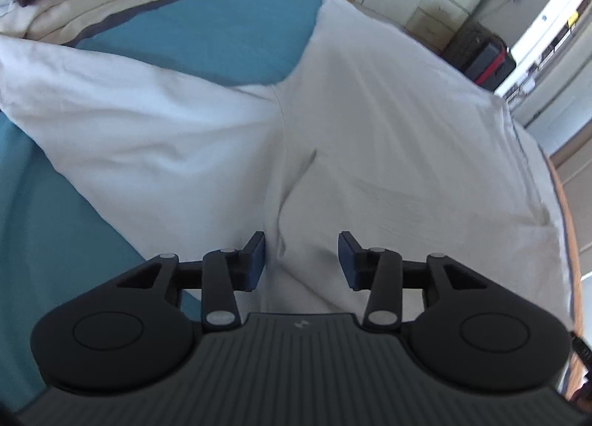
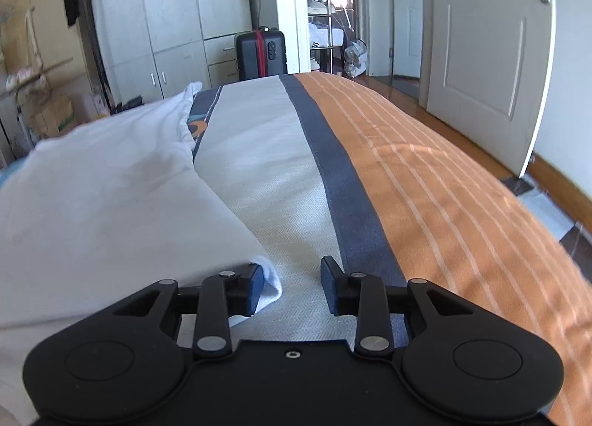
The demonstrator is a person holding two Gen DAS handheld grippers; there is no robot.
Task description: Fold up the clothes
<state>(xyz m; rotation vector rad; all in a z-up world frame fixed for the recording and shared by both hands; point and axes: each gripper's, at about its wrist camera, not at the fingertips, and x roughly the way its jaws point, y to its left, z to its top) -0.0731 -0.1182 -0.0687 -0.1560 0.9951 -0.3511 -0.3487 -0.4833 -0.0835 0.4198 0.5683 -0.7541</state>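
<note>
left wrist view: your left gripper hovers with its jaws spread wide over the white garment, which lies across the blue sheet with a raised ridge of cloth between the pads, nothing pinched.

right wrist view: your right gripper is spread too, empty, its left pad touching the garment's folded corner on the cream stripe of the bedspread.
</note>
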